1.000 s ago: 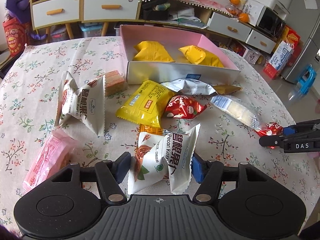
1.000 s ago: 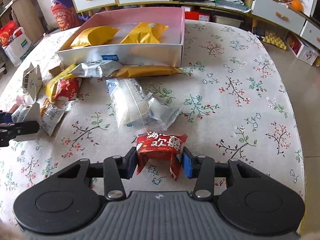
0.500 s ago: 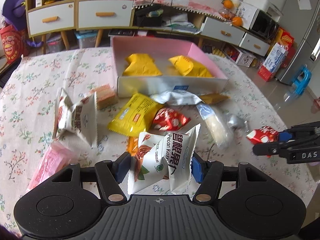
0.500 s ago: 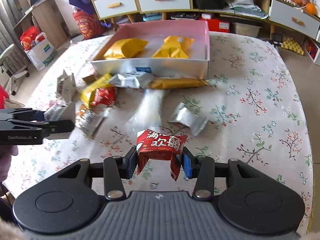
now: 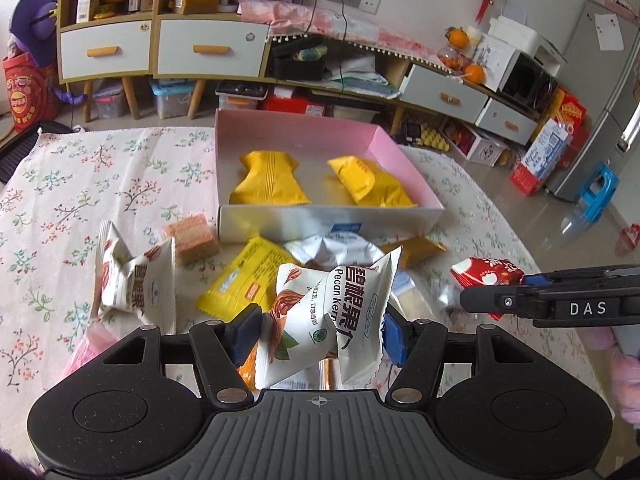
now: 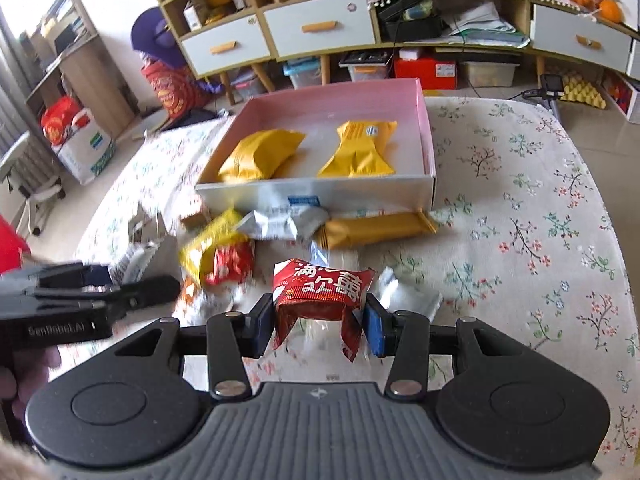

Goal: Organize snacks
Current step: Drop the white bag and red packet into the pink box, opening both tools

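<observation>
Left claw [image 5: 316,332] is pinching a white pecan kernel packet [image 5: 332,320] between its blue pads, the packet standing upright and clear of the tabletop [image 5: 120,176], which is wearing a floral cloth. Right claw [image 6: 316,322] is pinching a red snack packet [image 6: 320,292] by its two sides, the packet's lower corners hanging loose below the pads. In the left wrist view the right claw is showing at the right edge, side on, with the same red packet at its tip.

Just beyond the claws, loose snacks are lying scattered on the cloth. A second white pecan packet [image 5: 136,280] is sitting to the left, a pink wrapper [image 5: 86,344] near it at the lower left, half hidden by the claw body. A yellow flat packet [image 5: 240,280] is lying in the middle, a small red packet [image 6: 232,260] overlapping it in the right wrist view. A silver-white wrapper [image 6: 280,220] and a long mustard-yellow bar [image 6: 376,228] are lying just in front of the box wall; a small silver sachet [image 6: 408,292] is lying to the right of the red packet. A wafer block [image 5: 192,236] is sitting near the box's left corner.

Farther back, a shallow pink box [image 5: 332,224] is standing open on the tabletop, two yellow packets inside it side by side: one on the left [image 5: 268,180], one on the right [image 5: 372,184], apart from each other.

Beyond the tabletop, low cabinets with white drawers [image 5: 208,50] are lining the wall.
</observation>
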A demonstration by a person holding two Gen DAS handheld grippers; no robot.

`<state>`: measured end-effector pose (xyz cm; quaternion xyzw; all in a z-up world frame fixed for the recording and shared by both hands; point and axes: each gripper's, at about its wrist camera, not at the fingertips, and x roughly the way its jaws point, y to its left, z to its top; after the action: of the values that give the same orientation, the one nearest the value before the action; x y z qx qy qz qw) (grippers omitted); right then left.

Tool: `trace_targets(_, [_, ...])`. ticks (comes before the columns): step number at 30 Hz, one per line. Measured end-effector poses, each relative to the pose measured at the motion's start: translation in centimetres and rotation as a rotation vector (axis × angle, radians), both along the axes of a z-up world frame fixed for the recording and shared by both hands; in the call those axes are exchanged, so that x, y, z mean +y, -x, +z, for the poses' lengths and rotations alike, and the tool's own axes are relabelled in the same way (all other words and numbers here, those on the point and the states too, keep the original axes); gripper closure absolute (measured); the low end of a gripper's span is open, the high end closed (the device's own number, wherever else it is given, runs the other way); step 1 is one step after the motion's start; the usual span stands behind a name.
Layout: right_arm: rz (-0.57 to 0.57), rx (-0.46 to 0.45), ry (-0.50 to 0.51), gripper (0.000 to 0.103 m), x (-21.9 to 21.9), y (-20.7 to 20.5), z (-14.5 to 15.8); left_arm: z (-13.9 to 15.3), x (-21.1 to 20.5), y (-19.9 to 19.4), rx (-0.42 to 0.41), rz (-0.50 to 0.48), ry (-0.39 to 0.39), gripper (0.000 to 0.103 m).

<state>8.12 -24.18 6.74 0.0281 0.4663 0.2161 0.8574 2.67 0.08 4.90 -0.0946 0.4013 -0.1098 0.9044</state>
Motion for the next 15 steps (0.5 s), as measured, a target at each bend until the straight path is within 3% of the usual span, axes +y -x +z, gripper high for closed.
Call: trace_targets(15, [-0.152,-0.029,-0.023,0.06,0.8,-5.8,0.0,0.4,-1.5,-6.2,-0.049,0.087,0.002,0.043])
